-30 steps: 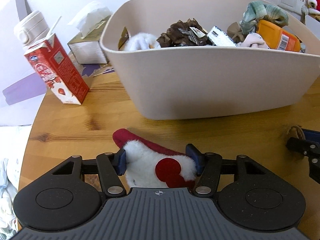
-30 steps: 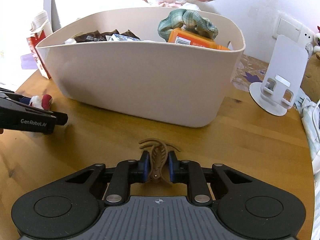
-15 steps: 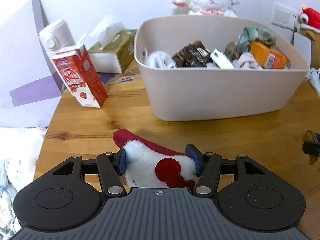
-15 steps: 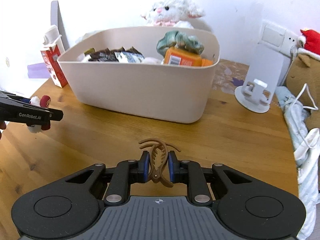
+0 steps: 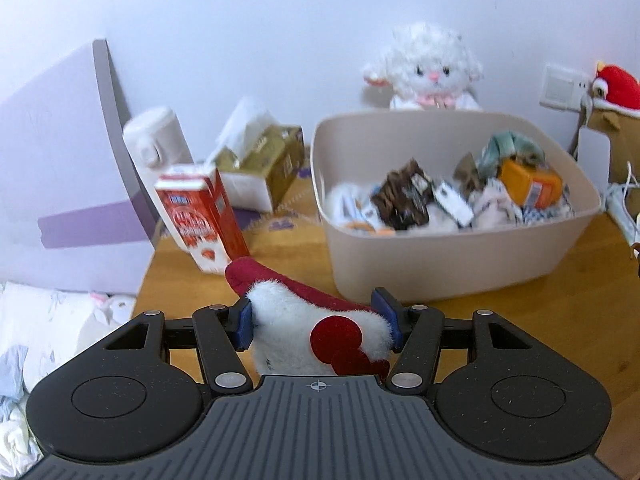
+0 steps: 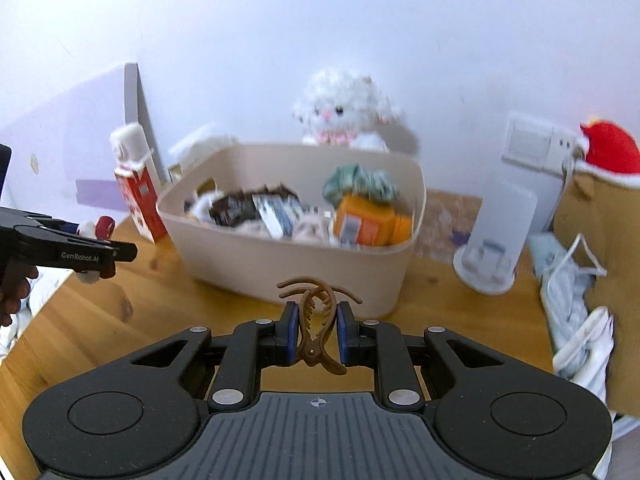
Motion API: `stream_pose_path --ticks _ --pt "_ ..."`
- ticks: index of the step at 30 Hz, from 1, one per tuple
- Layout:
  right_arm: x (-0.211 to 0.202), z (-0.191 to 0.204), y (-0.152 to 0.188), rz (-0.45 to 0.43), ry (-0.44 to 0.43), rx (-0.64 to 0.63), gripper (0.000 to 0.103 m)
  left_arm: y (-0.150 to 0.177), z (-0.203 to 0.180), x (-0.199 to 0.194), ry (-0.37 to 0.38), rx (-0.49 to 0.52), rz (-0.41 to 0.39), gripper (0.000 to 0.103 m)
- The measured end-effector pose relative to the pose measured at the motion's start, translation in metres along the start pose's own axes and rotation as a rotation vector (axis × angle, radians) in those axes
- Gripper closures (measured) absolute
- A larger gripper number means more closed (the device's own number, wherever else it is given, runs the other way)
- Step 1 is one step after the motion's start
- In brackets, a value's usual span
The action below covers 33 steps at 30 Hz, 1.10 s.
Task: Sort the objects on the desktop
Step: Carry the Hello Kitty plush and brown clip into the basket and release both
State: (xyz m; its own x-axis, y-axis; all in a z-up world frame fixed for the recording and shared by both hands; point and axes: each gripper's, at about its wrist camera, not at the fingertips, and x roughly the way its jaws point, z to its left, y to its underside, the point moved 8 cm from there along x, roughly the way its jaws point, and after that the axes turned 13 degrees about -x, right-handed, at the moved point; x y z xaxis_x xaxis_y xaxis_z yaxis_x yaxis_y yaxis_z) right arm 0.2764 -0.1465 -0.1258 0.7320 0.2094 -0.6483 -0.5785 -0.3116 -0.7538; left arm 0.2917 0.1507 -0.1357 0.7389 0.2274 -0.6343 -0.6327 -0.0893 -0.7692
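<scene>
- Left wrist view: the left gripper (image 5: 318, 326) is clamped on a white and red plush toy (image 5: 320, 326), held clear of the wooden table (image 5: 560, 304). The beige bin (image 5: 460, 256) stands ahead and to the right, already holding wrappers, cloth and an orange bottle (image 5: 528, 186). A red milk carton (image 5: 202, 220) and a tissue box (image 5: 260, 168) stand to its left.
- Right wrist view: the right gripper (image 6: 316, 334) is pinched shut on a brown hair clip (image 6: 316, 328), its prongs pointing toward the bin (image 6: 296, 272) just ahead. The left gripper (image 6: 80, 254) shows at the left edge with the toy (image 6: 100, 230).
- Judgement: both items seem bound for the bin. Each gripper should clear the rim before letting go, well inside the walls. The clip is small and springy, so a low release over the soft pile would keep it from bouncing out; the two hands should stay apart over the opening.
</scene>
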Motion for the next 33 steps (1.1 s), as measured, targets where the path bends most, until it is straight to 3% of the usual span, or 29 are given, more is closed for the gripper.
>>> stream_pose_path --ticks 13,18,33 --pt "0.005 -0.029 -0.047 -0.067 0.047 -0.021 0.085 -0.065 -0.013 -0.012 0.051 -0.024 -0.110 0.043" --pt "0.013 -0.043 -0.068 -0.098 0.065 -0.037 0.085 -0.086 -0.028 -0.009 0.055 0.020 -0.162 0.043" --pt "0.057 -0.065 -0.108 -0.128 0.073 -0.060 0.085 -0.119 -0.085 0.039 0.085 0.112 -0.166 0.043"
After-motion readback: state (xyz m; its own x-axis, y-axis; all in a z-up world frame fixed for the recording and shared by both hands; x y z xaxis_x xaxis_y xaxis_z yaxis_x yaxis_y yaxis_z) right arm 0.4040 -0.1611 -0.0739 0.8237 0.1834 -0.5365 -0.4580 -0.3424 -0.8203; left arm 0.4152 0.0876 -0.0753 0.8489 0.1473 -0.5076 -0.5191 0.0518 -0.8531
